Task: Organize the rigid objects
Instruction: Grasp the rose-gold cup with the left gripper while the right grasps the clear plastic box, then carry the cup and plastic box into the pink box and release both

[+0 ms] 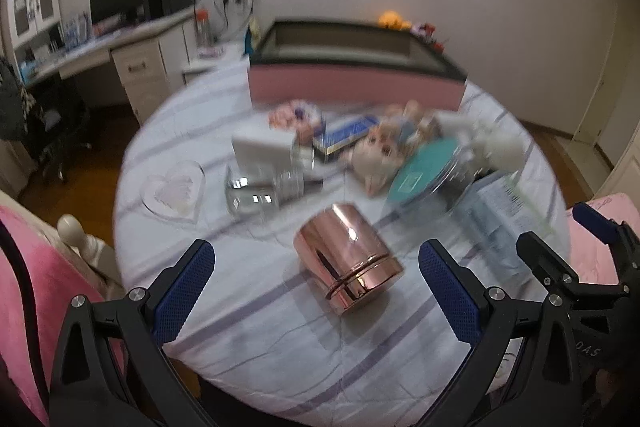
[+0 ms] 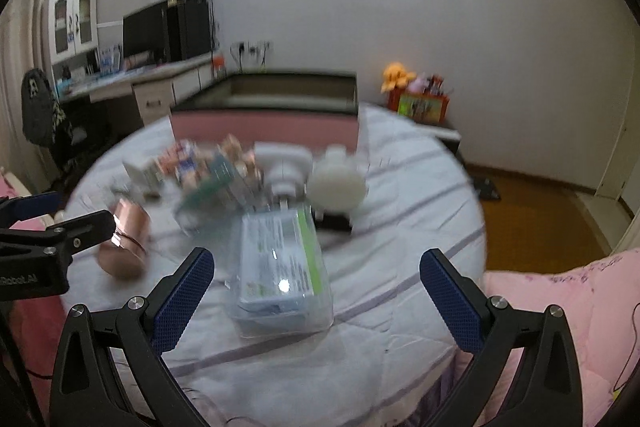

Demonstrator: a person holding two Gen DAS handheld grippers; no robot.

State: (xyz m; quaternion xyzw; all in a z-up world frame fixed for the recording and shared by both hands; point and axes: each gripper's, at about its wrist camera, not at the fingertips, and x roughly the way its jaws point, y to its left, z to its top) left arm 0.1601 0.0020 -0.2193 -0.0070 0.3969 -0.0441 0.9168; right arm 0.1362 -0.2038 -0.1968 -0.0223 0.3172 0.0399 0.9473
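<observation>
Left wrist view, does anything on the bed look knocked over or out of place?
Yes. The rose-gold canister lies tipped on its side on the striped sheet, apart from the clutter near the pink box. Both grippers are open and hold nothing.

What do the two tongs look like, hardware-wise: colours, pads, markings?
Both match: the left tongs and right tongs have matte black angular frames with silver round screws at the joints. The finger pads are blue with a fine dotted texture. White lettering marks the bodies, partly cut off. No hands or sleeves are clearly visible.
</observation>
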